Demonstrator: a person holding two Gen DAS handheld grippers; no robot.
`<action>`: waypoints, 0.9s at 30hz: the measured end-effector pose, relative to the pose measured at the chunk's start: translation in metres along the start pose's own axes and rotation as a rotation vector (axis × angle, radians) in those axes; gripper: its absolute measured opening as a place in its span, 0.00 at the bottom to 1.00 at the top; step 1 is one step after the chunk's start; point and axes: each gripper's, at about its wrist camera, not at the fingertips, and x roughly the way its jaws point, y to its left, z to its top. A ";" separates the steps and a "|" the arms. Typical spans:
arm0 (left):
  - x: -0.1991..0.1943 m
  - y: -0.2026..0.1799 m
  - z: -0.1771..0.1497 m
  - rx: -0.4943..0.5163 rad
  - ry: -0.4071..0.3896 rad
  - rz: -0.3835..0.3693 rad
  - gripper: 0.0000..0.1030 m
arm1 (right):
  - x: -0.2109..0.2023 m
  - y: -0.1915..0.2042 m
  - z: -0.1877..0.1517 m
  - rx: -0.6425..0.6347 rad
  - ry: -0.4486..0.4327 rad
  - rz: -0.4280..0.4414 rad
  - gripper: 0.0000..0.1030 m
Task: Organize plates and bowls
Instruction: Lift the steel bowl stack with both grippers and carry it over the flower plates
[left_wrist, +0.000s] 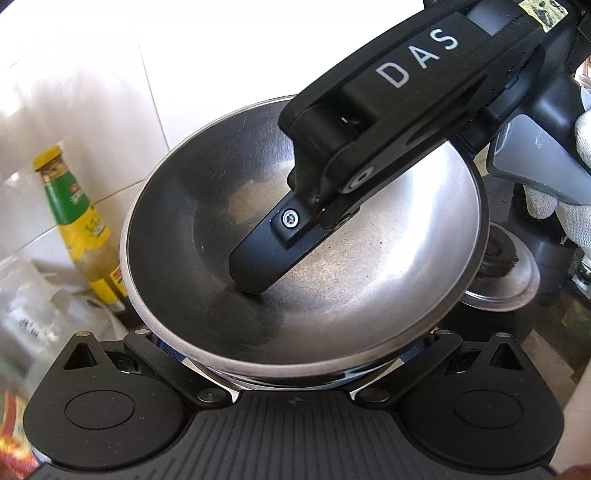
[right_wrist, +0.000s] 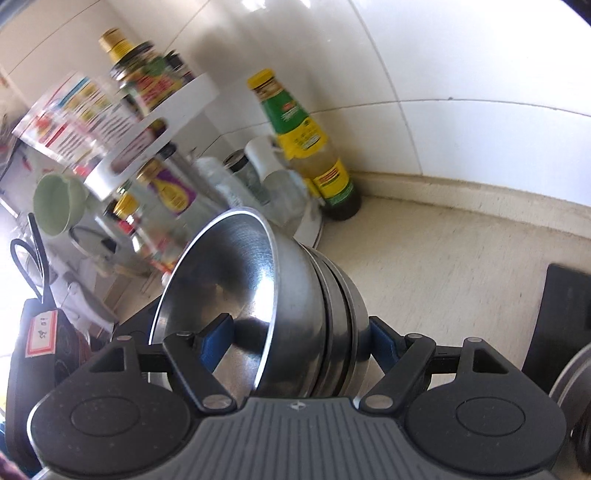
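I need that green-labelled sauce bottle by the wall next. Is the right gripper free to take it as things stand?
Probably not. The right gripper is clamped across a stack of steel bowls, one finger inside the top bowl, so its jaws are occupied. The bottle itself stands unblocked by the wall.

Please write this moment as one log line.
steel bowl stack: tilted | right hand-held gripper: shut on it, finger inside | left hand-held gripper: straddles it, contact hidden

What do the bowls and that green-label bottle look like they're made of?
Bowls: likely stainless steel, brushed and shiny, with bright rim glints and fine scratch rings. Bottle: clear glass or plastic, hard to tell; pale liquid shows through, with a yellow cap.
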 end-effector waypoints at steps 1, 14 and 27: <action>-0.004 -0.004 -0.004 -0.005 0.003 0.003 1.00 | -0.003 0.004 -0.006 -0.001 0.000 0.000 0.81; -0.053 -0.034 -0.059 0.024 0.018 -0.035 1.00 | -0.031 0.043 -0.081 0.048 -0.014 -0.027 0.82; -0.063 -0.038 -0.119 0.027 0.066 -0.085 1.00 | -0.017 0.045 -0.133 0.133 -0.023 -0.064 0.83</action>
